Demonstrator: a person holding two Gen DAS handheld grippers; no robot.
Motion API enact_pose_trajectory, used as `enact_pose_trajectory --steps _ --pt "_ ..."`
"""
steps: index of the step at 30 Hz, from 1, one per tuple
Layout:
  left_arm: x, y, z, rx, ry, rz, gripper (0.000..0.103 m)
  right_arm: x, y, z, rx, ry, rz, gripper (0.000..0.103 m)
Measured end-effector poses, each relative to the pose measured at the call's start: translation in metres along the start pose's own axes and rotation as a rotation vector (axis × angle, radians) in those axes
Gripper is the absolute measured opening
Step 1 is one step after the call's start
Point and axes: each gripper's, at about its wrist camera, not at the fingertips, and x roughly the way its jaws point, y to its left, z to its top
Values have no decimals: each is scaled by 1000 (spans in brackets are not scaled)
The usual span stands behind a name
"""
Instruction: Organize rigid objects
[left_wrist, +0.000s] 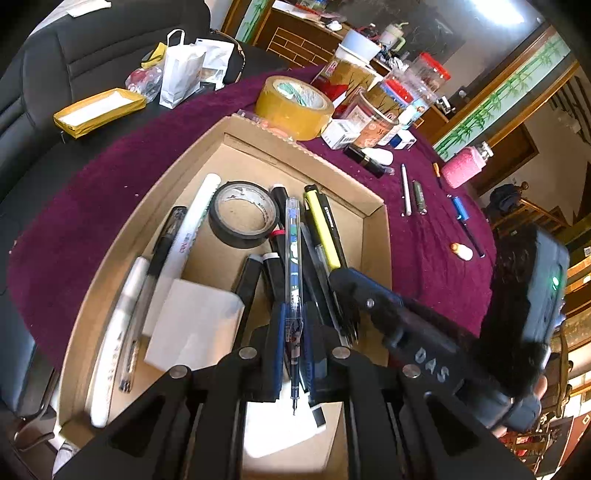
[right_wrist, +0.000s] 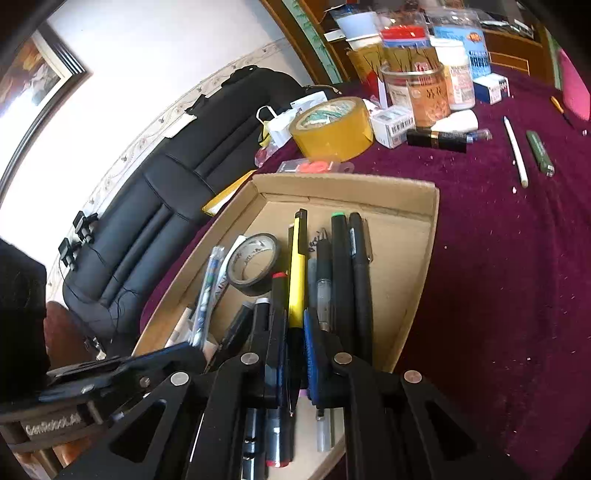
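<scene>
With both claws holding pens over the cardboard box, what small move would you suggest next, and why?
Probably open the left claw: its clear blue pen hangs tip-up over the cardboard box, above the pens already inside, so it should drop in.

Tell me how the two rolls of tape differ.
The yellow-brown tape roll is wide, tall-walled and sits on the purple cloth outside the cardboard box; the black tape roll is narrower, lower and lies inside the box among the pens. The yellow-brown one looks nearly full, with a printed inner core; the black one is a thin ring around a plain grey core. Both lie flat, hole upward.
</scene>
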Motion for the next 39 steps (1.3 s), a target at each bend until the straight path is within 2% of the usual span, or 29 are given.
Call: enact_pose_trajectory --steps 7,19,24,25,26,27,29,30,32,34,36,39 --pt "15 -9 -2 43 -17 92 9 -1 -1 -4 -23 -4 -8 10" --pt "25 -7 -8 59 -36 123 9 -1 4 -9 -56 -20 -58 11" --pt "21 -12 -16 96 -54 131 9 0 4 -10 -63 -32 -59 11" --pt "20 -12 -18 100 -60 133 13 -1 4 -11 -64 -39 -51 11" --pt "17 -13 -21 102 -69 139 22 -2 4 -11 -66 -45 -40 11" --pt "14 -15 -23 107 -81 144 26 -3 4 -12 -69 -50 -34 12" --pt "4 -18 -30 127 -120 170 41 -7 4 -13 -74 -71 -46 13" --pt "0 -19 -33 135 -135 172 45 -8 4 -14 -77 -78 -48 14" --pt "-10 -19 -39 137 -153 154 58 -13 5 -15 -83 -88 -40 19" --pt "-20 -20 -47 147 -169 149 64 -21 5 -18 -74 -104 -43 33" --pt "-30 -20 -54 153 -203 199 73 -30 9 -22 -75 -108 -47 36" --pt "-50 -18 -65 148 -265 248 81 -51 19 -34 -76 -117 -37 51"
